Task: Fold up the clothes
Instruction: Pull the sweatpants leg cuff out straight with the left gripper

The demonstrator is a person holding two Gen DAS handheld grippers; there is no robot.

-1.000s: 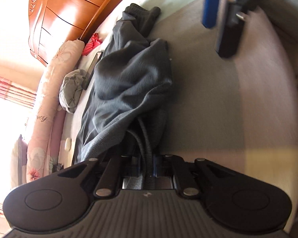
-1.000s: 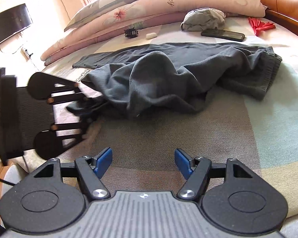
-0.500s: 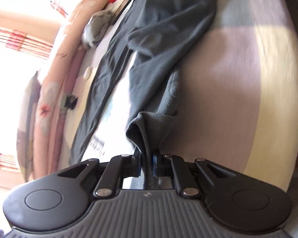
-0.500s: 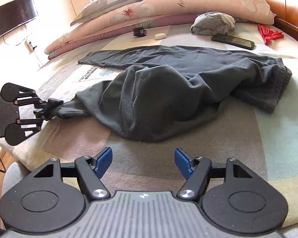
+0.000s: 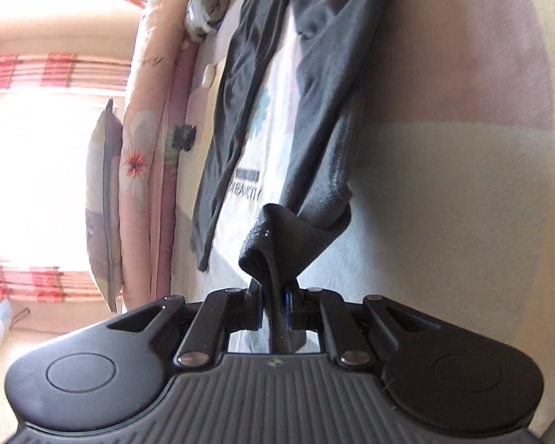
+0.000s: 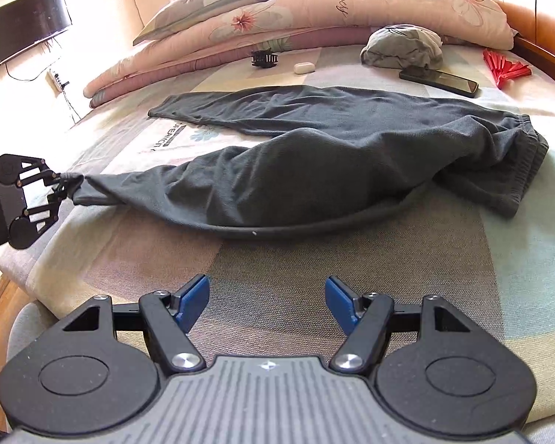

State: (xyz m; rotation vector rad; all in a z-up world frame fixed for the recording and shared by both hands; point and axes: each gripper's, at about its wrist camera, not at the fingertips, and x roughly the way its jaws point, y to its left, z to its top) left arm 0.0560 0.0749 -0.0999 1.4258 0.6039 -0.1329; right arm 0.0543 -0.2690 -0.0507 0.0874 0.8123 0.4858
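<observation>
Dark grey sweatpants lie spread across the bed, waistband at the right, two legs reaching left. The near leg is stretched out toward the bed's left edge, where my left gripper is shut on its cuff. In the left wrist view the cuff bunches up between the closed jaws of my left gripper, with the leg running away from it. My right gripper hovers open over the bedspread near the front edge, with nothing between its blue pads, short of the pants.
Behind the pants lie a phone, a red fan, a balled grey garment, a hair clip and a small white case. Rolled quilts and pillows line the far side. A TV hangs at left.
My left gripper has drawn the near trouser leg leftward toward the bed's edge, so the heaped leg now lies stretched out. The right gripper has stayed put and open.
</observation>
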